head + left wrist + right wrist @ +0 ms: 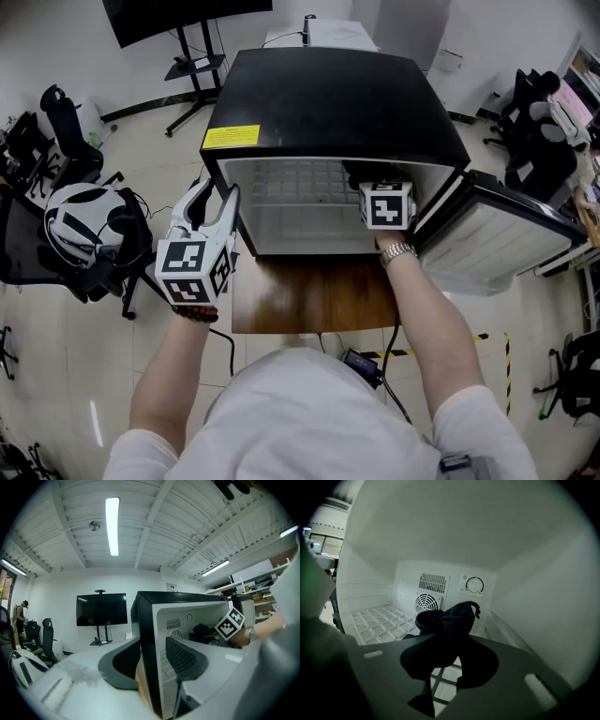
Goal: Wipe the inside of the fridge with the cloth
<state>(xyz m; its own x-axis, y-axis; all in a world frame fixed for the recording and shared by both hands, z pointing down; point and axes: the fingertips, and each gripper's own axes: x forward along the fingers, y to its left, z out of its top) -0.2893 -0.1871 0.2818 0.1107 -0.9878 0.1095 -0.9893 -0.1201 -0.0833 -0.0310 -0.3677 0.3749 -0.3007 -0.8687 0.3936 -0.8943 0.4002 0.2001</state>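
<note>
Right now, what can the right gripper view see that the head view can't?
Only the right gripper view shows the back wall of the fridge up close: the round fan grille, the dial beside it, and the dark cloth pinched in the right gripper. Only the head view shows the fridge's black top, its yellow label, the open door, the left gripper by the front left corner, and the wooden table. Both show the white grid shelf inside.
</note>
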